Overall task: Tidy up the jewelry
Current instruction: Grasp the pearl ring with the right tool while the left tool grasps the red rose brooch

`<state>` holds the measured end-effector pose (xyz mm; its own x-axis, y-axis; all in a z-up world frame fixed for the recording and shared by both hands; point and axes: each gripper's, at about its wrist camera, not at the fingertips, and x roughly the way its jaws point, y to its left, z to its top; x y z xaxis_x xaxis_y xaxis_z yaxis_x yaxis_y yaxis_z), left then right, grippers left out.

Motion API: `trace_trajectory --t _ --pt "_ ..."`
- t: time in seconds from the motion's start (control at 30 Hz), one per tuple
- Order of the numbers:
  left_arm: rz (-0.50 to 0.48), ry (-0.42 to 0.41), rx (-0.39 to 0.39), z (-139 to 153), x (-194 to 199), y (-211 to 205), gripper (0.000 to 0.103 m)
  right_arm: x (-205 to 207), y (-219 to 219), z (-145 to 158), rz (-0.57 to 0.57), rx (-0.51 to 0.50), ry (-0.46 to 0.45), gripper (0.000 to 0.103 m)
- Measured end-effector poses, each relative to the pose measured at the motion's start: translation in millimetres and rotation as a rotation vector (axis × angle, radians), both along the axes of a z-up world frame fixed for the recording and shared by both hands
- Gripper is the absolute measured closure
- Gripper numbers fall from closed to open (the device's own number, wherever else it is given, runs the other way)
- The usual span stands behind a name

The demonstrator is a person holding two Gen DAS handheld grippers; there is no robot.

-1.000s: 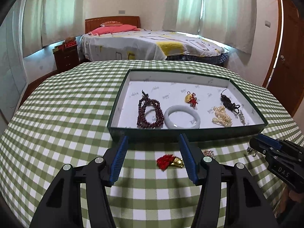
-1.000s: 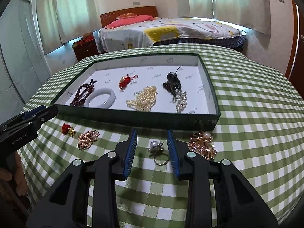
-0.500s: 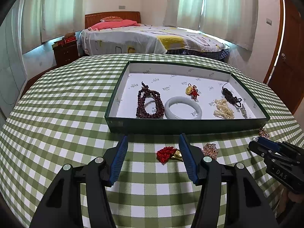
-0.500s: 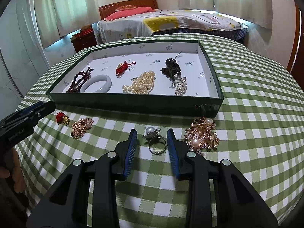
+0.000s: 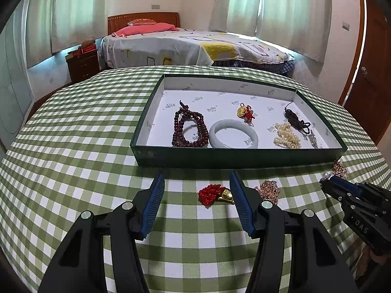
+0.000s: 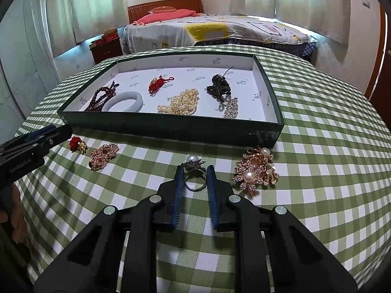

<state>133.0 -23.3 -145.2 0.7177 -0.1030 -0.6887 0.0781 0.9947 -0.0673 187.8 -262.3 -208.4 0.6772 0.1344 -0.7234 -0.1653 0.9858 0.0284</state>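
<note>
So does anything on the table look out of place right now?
Yes. Four pieces lie on the checked cloth outside the green box: a red charm, a gold brooch, a pearl ring and a pearl brooch cluster.

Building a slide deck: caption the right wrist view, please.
Right gripper closing around a pearl ring on the checked tablecloth, before the jewelry tray.
</note>
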Motion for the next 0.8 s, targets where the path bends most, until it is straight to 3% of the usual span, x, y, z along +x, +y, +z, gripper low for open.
trace_trajectory --t 0.8 --pt "-0.038 0.070 0.012 -14.6 7.4 -8.9 0.048 1.3 -1.4 0.9 -0.003 0.016 -0.005 0.084"
